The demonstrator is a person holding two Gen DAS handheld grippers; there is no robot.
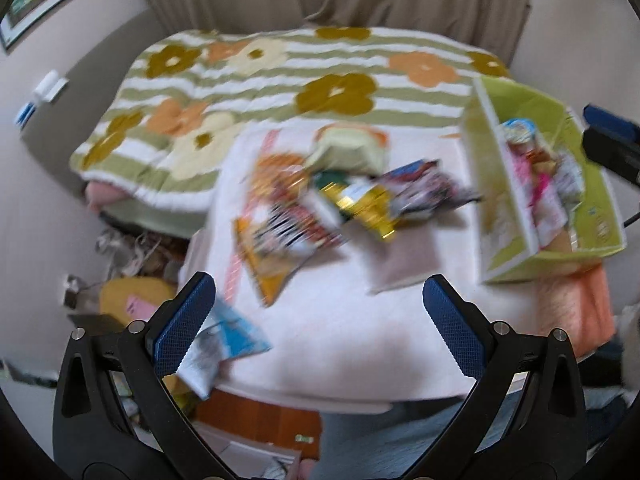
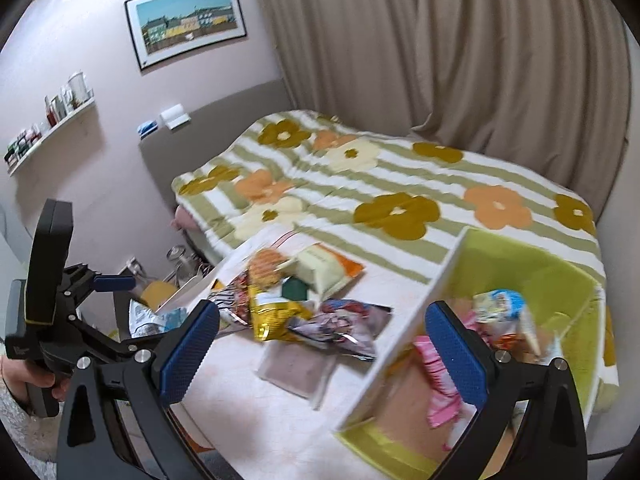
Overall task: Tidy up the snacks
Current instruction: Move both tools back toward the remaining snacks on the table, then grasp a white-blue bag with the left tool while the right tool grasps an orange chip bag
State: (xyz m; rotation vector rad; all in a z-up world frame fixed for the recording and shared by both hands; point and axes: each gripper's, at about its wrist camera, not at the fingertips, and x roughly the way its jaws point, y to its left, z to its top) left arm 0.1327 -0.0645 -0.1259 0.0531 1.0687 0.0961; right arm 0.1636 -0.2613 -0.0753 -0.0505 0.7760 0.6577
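At the bottom of my left wrist view my left gripper (image 1: 318, 304) stands spread wide and holds nothing; a blue-and-white packet (image 1: 224, 340) lies just beside its left finger at the near edge of the worktop (image 1: 340, 340). My right gripper (image 2: 322, 332) is spread wide too and empty, at the bottom of its own view, with its right finger in front of the green box (image 2: 560, 280).

I judge the job partly done. Several snacks already sit in the green box, at the right of both views: a pink packet (image 2: 436, 372) and a blue-topped one (image 2: 500, 304) among them. Still to sort is the loose pile of snacks (image 1: 344, 200) at mid-frame, beyond both grippers and touching neither, with a gold packet (image 1: 364, 204) in its middle. Motion blur hides the labels.

Farther off lies the bed with its flowered blanket (image 1: 280, 80), then the curtain (image 2: 460, 60).
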